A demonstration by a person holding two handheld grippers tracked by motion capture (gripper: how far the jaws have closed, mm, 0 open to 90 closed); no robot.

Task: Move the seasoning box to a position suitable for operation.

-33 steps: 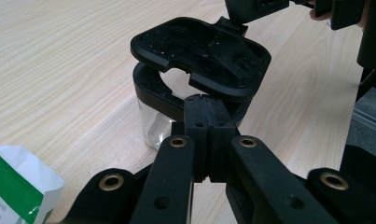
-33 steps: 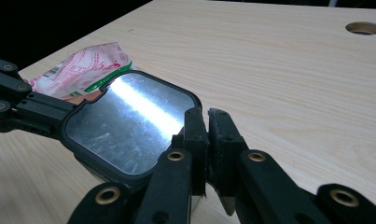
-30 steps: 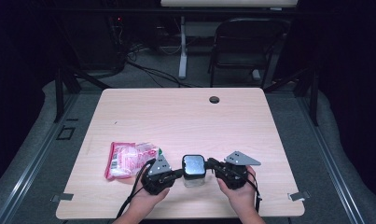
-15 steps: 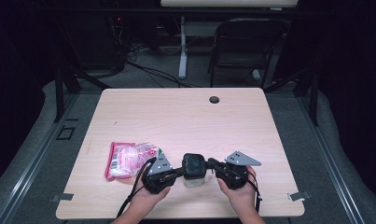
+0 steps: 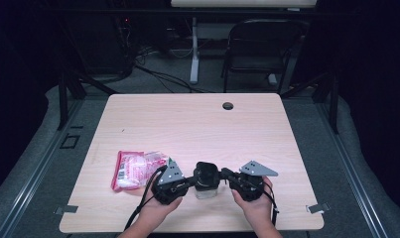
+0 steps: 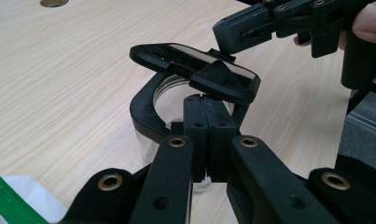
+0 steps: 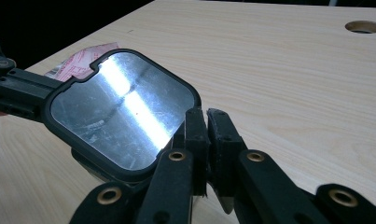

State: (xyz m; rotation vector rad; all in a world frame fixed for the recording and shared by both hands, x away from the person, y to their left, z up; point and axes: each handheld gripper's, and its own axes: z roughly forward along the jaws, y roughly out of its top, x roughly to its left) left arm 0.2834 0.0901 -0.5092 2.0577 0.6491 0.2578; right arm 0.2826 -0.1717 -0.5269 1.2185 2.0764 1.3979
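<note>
We've got a small clear container [image 5: 206,188] w/ a black rim sitting on the table [image 5: 197,124] near its front edge, between both hands; its lid [image 7: 120,109], black frame w/ a shiny see-through panel, is tipped up off the mouth, so the jar stands part open in the left gripper view; the left gripper [image 6: 206,119] has its jaws pressed together, pinched on the container's black rim [image 6: 146,114], prob. to pin the body down so it doesn't slide or lift w/ the lid; the right gripper [image 7: 206,123] comes from the opposite side, jaws likewise squeezed tight on the lid's edge, holding it tilted; we read that as peeling the lid up vs. the braced base, one hand anchor, other hand lever; further out, a pink-and-white packet [image 5: 135,168] lies flat just left of the left hand, apart from the jar, maybe waiting to go in; the cable hole [image 5: 228,105] sits well away at the far edge.
</note>
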